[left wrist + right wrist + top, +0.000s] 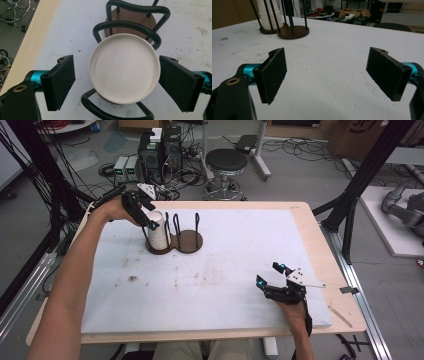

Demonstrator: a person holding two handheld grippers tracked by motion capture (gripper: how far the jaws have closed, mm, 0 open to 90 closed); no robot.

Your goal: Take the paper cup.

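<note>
A stack of white paper cups (157, 234) stands bottom-up inside a rack of black wire loops (176, 224) on a brown double-disc base (190, 243) at the table's far left. My left gripper (151, 221) hovers over the stack, pointing down. In the left gripper view its jaws straddle the top cup (124, 68): the right pad (176, 81) sits at the cup's edge and the left pad (61, 80) stands off with a gap, so it is open. My right gripper (269, 274) rests near the table's front right, open (327, 72) with bare white table between its pads.
The white table mat (225, 270) lies on a wooden top whose edge (315, 227) runs close on the right. Beyond the far edge stand a black stool (226, 162) and computer boxes (159, 150). Black frame struts (360, 180) rise at the right.
</note>
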